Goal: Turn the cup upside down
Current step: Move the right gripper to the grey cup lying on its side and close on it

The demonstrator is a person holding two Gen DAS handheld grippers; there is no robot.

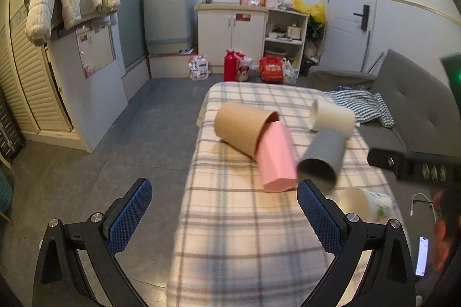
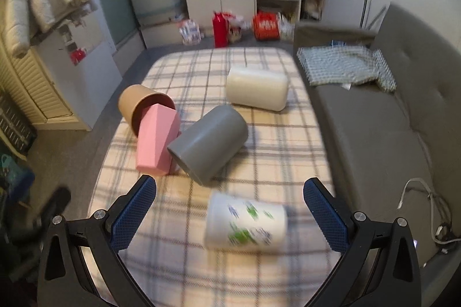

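Several cups lie on their sides on a plaid-covered table [image 1: 230, 235] [image 2: 273, 163]. A tan cup [image 1: 243, 128] [image 2: 141, 105] touches a pink faceted cup [image 1: 276, 160] [image 2: 155, 142]. A grey cup [image 1: 322, 160] [image 2: 209, 144] lies beside them and a cream cup [image 1: 331, 118] [image 2: 256, 88] lies farther back. A white printed cup [image 1: 366, 203] [image 2: 246, 220] lies nearest. My left gripper [image 1: 224, 191] is open and empty above the table's left edge. My right gripper [image 2: 230, 191] is open and empty, its fingers either side of the white printed cup, above it.
A grey sofa [image 1: 409, 105] [image 2: 374, 119] with a striped cloth [image 1: 363, 105] [image 2: 343, 65] runs along the table's right side. Bare floor [image 1: 138, 134] lies to the left. Cabinets, a washing machine and bags stand at the far wall. A phone [image 1: 421, 255] lies at lower right.
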